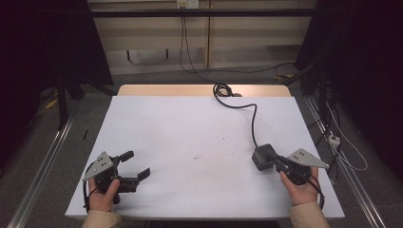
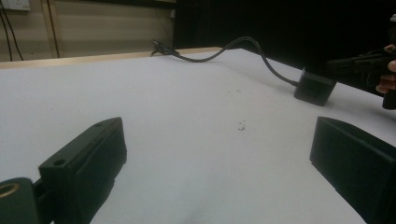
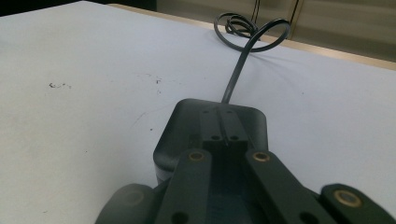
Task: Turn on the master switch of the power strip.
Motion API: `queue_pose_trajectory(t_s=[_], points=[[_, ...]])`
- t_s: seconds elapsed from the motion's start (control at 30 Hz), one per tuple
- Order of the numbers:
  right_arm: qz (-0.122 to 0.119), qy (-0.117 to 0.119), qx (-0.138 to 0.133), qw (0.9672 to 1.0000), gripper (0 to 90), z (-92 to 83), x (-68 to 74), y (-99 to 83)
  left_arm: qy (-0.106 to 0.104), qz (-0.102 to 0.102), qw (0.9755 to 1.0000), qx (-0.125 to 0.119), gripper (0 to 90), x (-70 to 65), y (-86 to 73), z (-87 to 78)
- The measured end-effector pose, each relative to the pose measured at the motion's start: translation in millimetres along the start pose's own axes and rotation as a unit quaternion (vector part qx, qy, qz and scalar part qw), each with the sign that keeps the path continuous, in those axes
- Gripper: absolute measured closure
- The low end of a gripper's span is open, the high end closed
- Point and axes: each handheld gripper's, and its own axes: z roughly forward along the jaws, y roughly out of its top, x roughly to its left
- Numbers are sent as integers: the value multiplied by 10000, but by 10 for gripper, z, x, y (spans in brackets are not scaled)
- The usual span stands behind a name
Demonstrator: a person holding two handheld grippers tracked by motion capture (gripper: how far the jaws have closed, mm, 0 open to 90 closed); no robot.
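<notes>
The bench (image 1: 190, 137) is covered with a white sheet, and a strip of its wooden top shows at the far edge. On the right part of the bench lies a black power adapter (image 1: 264, 156), a small box with rounded corners. Its black cable (image 1: 252, 118) runs from the far side of the box toward the far edge of the bench, where it makes a few loose loops. The right hand-held gripper (image 1: 275, 162) lies low on the bench at the near right, held by the person's right hand (image 1: 300, 187). In the right gripper view its two jaws stand pressed together side by side over the top of the adapter (image 3: 212, 126), with no gap between them; they touch or nearly touch the box, but nothing is between them. The left hand-held gripper (image 1: 135, 165) is at the near left of the bench, held by the left hand (image 1: 102, 194). Its jaws are spread wide apart and hold nothing; in the left gripper view only bare white sheet lies between them. It is well apart from the adapter (image 2: 315, 86). A few small dark marks (image 1: 196, 156) are on the sheet near the middle. There is no container on the bench.
</notes>
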Motion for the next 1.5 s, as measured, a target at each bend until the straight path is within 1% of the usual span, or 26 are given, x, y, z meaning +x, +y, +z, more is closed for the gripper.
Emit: queue_pose_trajectory(t_s=[0.43,0.5,0.77,0.87,1.0,1.03,1.07,1.17,1.23,1.27,1.33,1.4,1.47,1.5], points=[[4,12,20,10000,900,5,-4,17,35,7,10000,0,32,4,-1,-16],[57,8,5,10000,900,-3,-9,23,35,5,10000,-1,32,3,0,-14],[108,-17,19,9999,900,-5,-25,31,28,10,10000,13,32,0,0,-8],[176,42,-23,9998,900,-8,-48,28,44,-3,10000,-9,32,7,-2,-15],[185,118,-66,9997,900,-9,-19,45,50,-23,10000,-15,32,8,-3,-12],[186,124,-73,9997,885,-8,-11,48,41,-14,10000,-7,32,7,-2,-8],[200,125,-93,9997,817,-5,-2,53,34,-5,10000,-9,32,7,-1,-4],[253,86,-92,9996,729,-6,13,54,36,-29,10000,-9,33,5,0,4],[407,145,-115,9990,637,-13,10,55,24,-5,10000,1,32,7,1,5],[477,129,-100,9987,593,-16,9,59,23,-12,10000,2,32,6,-1,5],[566,142,-143,9982,533,-20,-2,63,13,-16,10000,9,32,7,-4,-2],[658,139,-208,9975,455,-21,-10,66,23,-28,10000,-17,32,11,-5,-9],[692,131,-227,9973,384,-16,-12,68,30,-26,10000,-21,32,16,-3,-14],[707,163,-233,9971,359,-13,-9,68,28,-25,10000,-22,32,16,-3,-14]])
